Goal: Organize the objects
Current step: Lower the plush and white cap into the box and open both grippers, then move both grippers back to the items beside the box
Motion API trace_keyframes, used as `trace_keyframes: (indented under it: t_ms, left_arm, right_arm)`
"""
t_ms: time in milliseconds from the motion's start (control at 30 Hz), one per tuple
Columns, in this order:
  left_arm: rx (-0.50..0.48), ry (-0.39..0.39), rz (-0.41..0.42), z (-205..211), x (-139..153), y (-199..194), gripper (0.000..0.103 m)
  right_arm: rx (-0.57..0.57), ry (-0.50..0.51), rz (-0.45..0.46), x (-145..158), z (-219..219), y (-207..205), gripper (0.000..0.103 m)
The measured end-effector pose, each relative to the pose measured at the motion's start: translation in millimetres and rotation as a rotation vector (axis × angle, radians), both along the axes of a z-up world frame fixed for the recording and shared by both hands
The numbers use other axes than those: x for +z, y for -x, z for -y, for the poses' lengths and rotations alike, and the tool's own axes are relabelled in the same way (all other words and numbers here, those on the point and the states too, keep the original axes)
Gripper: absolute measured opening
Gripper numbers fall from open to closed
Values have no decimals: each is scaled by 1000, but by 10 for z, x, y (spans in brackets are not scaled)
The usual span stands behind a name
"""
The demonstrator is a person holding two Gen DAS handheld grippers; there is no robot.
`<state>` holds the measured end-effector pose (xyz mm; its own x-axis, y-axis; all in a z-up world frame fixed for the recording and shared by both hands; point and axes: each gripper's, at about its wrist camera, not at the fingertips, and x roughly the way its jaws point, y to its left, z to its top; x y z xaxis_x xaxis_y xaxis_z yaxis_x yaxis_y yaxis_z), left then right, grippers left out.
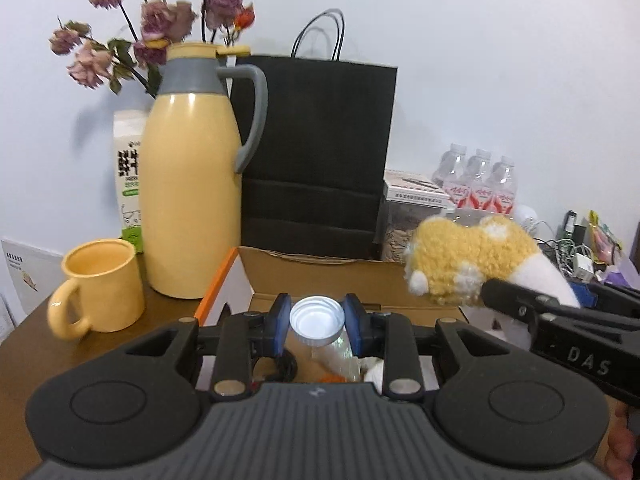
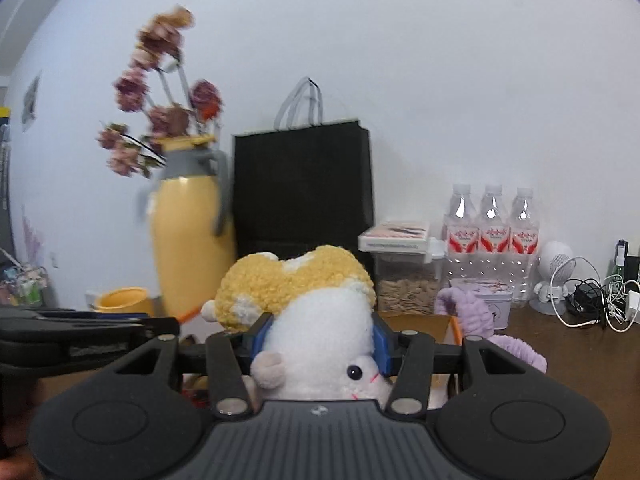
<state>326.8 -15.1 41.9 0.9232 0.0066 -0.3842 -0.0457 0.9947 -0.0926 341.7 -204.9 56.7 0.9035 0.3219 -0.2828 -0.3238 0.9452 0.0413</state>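
Bottle [image 1: 317,322] in left tongs [image 1: 317,320]; plush face [image 2: 320,344] only right view.

Evenly lit, soft indoor light; pale wall [image 1: 480,60] bright, faint shadow left of the dried flowers [image 1: 152,24]. Strong fisheye bending with dark corners. Motion blur on the flowers and yellow jug [image 2: 192,240] in the right wrist view. Small glare on the far water bottles [image 2: 492,216].

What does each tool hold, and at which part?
Left tool: a clear bottle, gripped at its white-capped neck. Right tool: a plush toy, gripped around its white body.
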Motion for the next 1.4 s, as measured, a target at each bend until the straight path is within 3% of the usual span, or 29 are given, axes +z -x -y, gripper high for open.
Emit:
trace_keyframes:
  t_ms: [233, 433, 500, 533, 567, 600, 633, 733, 1067, 1400]
  left_arm:
    - [0, -11, -71, -3, -164, -539, 29]
    - [-7, -32, -116, -38, -305, -793, 29]
    - [-12, -34, -121, -48, -339, -812, 48]
    - [-14, -33, -121, -55, -352, -813, 77]
    - [-14, -32, -112, -59, -359, -807, 93]
    - [-10, -32, -93, -61, -359, -784, 103]
    - [-4, -28, -66, -64, -339, -745, 103]
    - [4, -14, -57, -68, -318, -708, 103]
    - [31, -21, -15, -75, -285, -571, 103]
    - [36, -35, 64, -146, -253, -80, 103]
  right_arm:
    - [-55, 46, -106, -241, 97, -674, 48]
    - [-96, 67, -183, -382, 166, -971, 49]
    - [-93, 40, -220, -389, 207, -1008, 53]
    - [-88, 32, -222, -383, 218, -998, 58]
    - [-82, 34, -221, -375, 218, -979, 65]
    - [-80, 36, -212, -363, 214, -953, 82]
    - [-79, 34, -198, -346, 212, -924, 93]
    - [-70, 38, -174, -317, 192, -858, 103]
    - [-68, 62, -119, -260, 137, -625, 103]
    - [-75, 78, -44, -206, 210, -100, 103]
